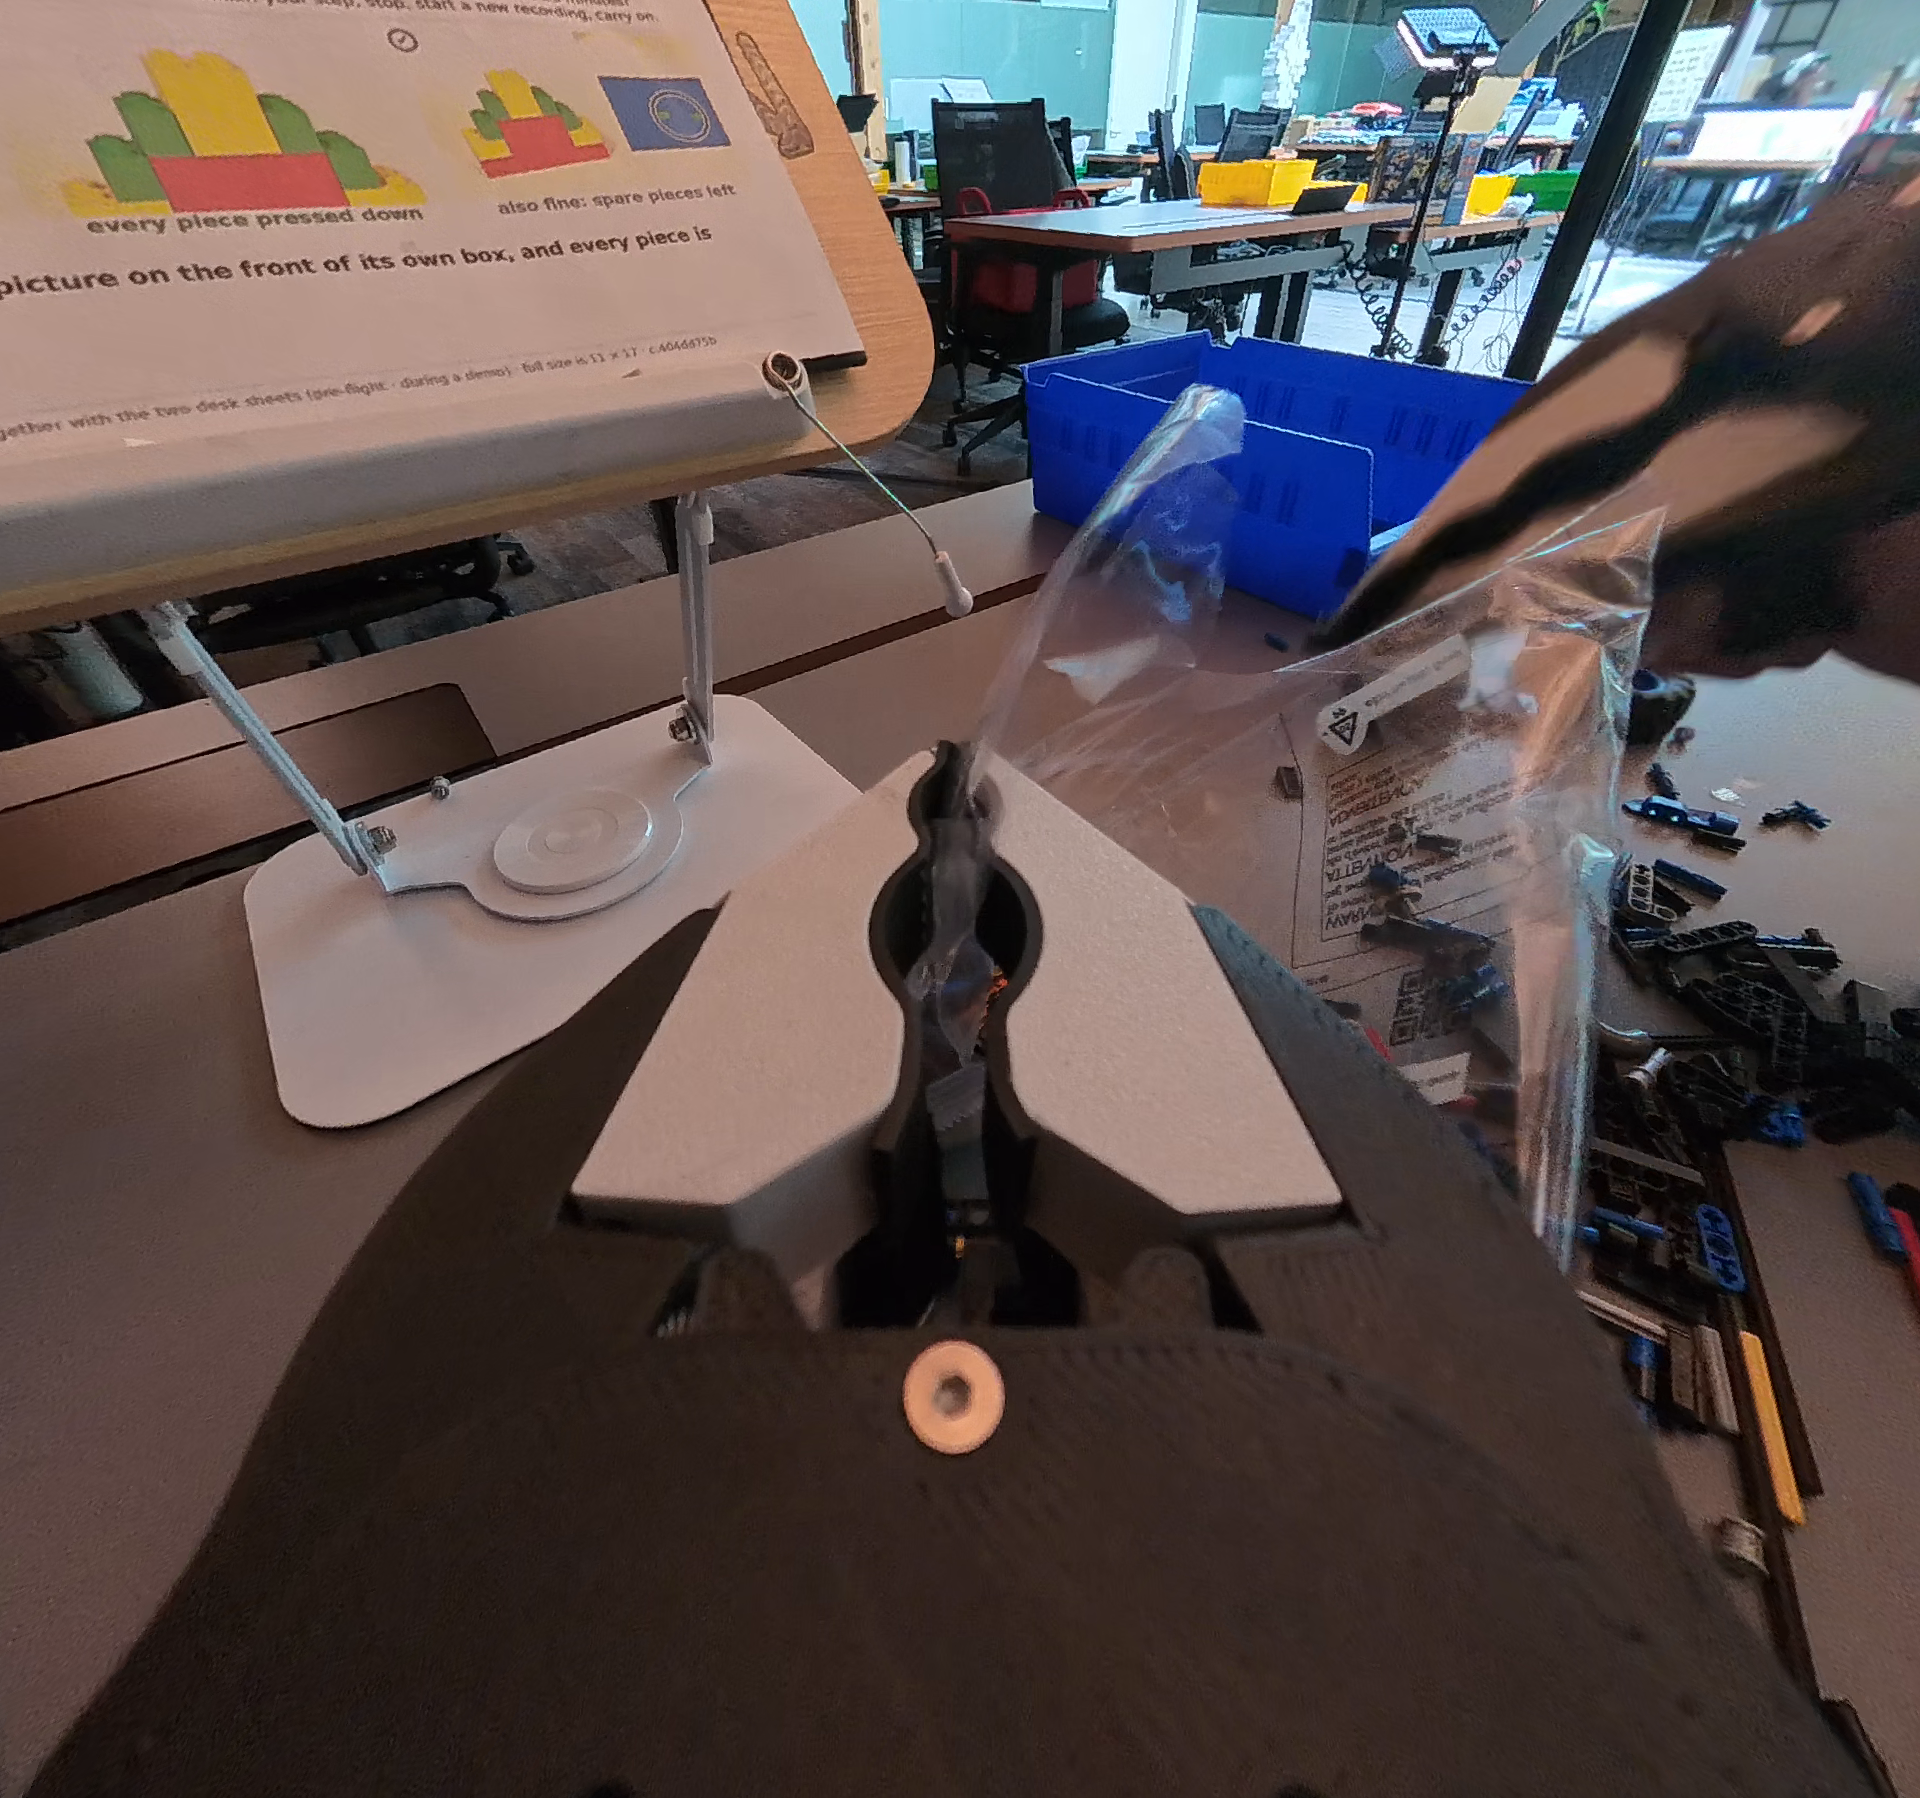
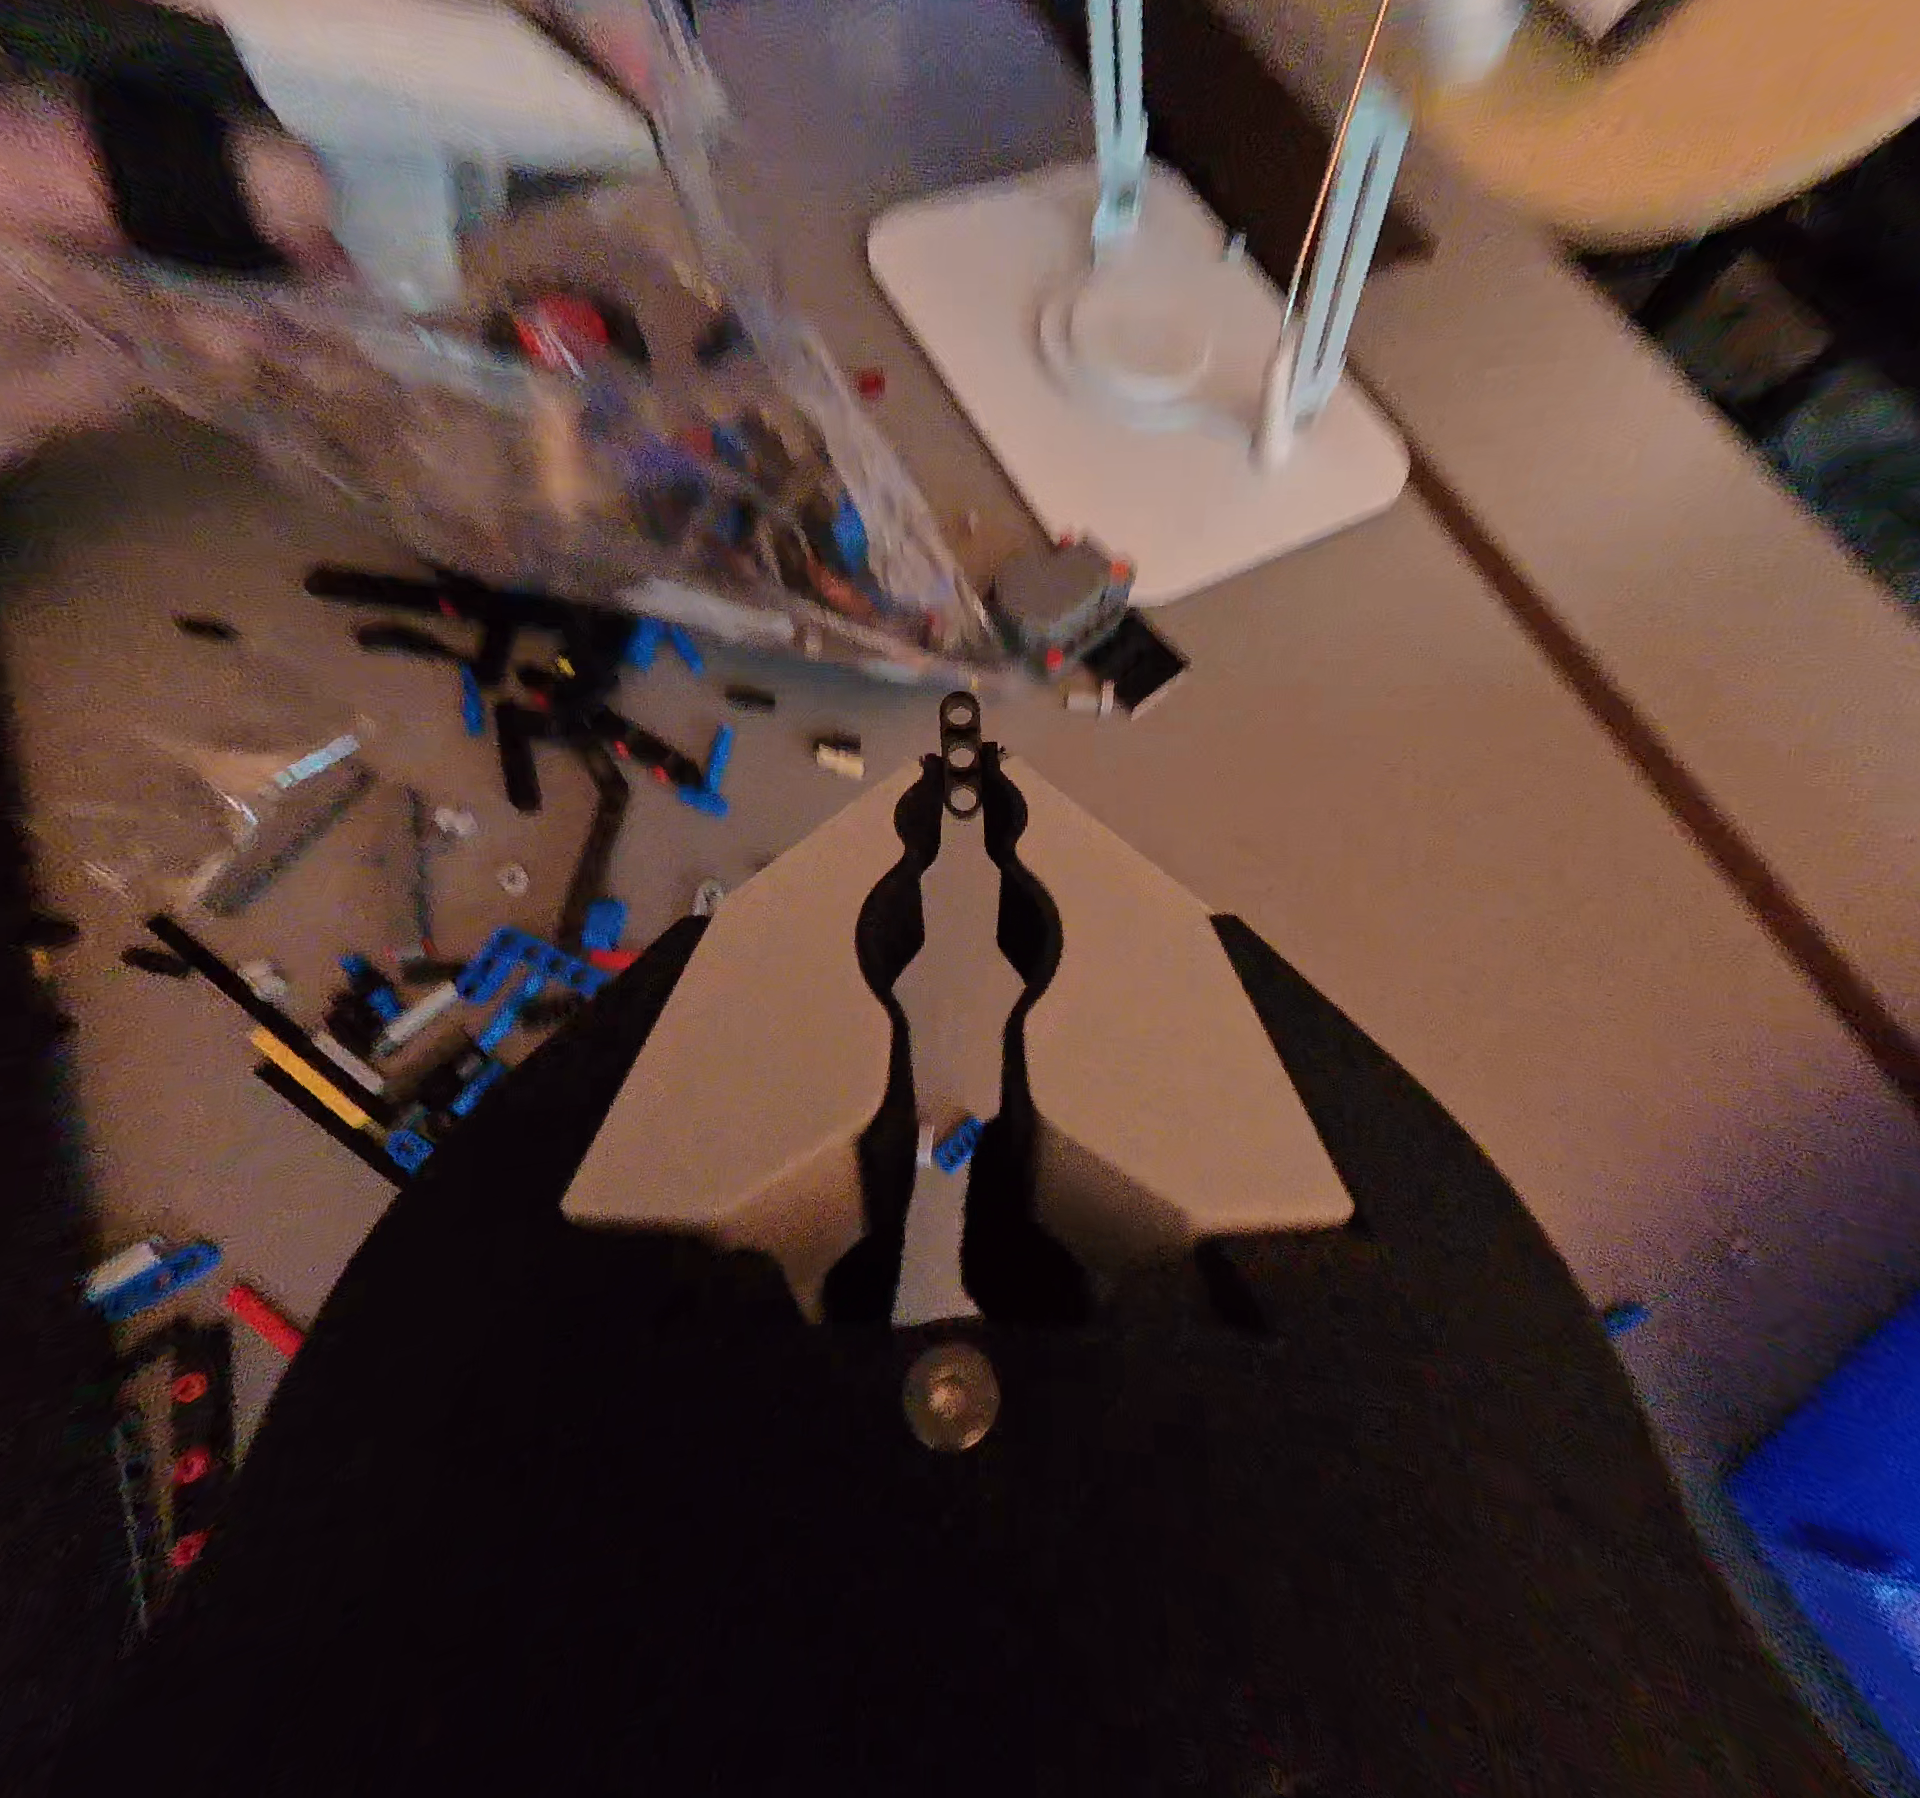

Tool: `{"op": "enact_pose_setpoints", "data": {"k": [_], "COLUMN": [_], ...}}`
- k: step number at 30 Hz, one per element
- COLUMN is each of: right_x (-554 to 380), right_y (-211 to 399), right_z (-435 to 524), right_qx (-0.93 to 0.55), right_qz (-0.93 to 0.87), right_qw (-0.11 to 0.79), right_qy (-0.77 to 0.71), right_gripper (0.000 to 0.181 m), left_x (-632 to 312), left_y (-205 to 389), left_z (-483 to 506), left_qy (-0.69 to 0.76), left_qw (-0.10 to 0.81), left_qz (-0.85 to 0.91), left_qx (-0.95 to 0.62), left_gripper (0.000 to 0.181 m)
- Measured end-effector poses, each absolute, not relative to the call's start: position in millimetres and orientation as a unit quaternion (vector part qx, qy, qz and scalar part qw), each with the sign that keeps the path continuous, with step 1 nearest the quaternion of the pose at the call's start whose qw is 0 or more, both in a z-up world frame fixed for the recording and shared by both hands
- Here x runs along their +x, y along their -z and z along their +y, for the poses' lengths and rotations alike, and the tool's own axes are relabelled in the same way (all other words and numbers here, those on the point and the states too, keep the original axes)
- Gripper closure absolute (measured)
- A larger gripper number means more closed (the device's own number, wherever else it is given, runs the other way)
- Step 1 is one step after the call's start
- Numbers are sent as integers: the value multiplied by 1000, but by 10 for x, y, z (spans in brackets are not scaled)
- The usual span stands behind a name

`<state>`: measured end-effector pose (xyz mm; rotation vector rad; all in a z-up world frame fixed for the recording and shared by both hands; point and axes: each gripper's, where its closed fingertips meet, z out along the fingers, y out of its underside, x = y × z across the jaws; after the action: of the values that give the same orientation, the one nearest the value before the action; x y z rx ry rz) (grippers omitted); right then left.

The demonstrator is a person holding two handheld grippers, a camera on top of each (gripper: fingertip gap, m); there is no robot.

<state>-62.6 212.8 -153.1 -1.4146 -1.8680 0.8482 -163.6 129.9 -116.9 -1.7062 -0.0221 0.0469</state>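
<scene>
My left gripper is shut on a corner of a clear plastic bag. The bag hangs up and to the right over the table and holds small dark and blue building pieces. My right gripper shows blurred at the right of the left wrist view, by the bag's top edge. In the right wrist view my right gripper is shut on a small black beam with three holes, held above the table. The bag hangs blurred to its upper left.
Several loose black, blue, red and yellow building pieces lie on the brown table, also in the left wrist view. A white document stand holds a printed sheet. A blue bin stands behind the bag.
</scene>
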Motion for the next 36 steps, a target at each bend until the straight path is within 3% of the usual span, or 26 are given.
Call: {"op": "enact_pose_setpoints", "data": {"k": [4,6,9,13,24,36], "right_x": [-672,-791,-954,-816,66,69], "right_y": [576,640,827,706,2326,2592], "right_z": [1619,1430,1419,1704,2094,1989], "right_qx": [-430,-414,-422,-457,-559,-562], "right_qz": [-702,-737,-754,-692,-769,-780], "right_qw": [383,363,356,395,196,150], "right_qy": [-419,-392,-355,-396,-240,-231], "right_gripper": [177,176,152,157,162,178], "left_x": [-1624,-1634,-1643,-1641,-1620,-1634], "left_y": [1181,1184,1184,1176,1192,1185], "left_z": [1313,1309,1292,1292,1306,1292], "left_qy": [-22,-23,-24,-23,-24,-24], "left_qw": [656,656,656,657,653,654], "left_qz": [-7,-9,-10,-10,-5,-8], "left_qx": [-755,-755,-754,-754,-757,-756], "left_gripper": [181,181,181,181,181,181]}}
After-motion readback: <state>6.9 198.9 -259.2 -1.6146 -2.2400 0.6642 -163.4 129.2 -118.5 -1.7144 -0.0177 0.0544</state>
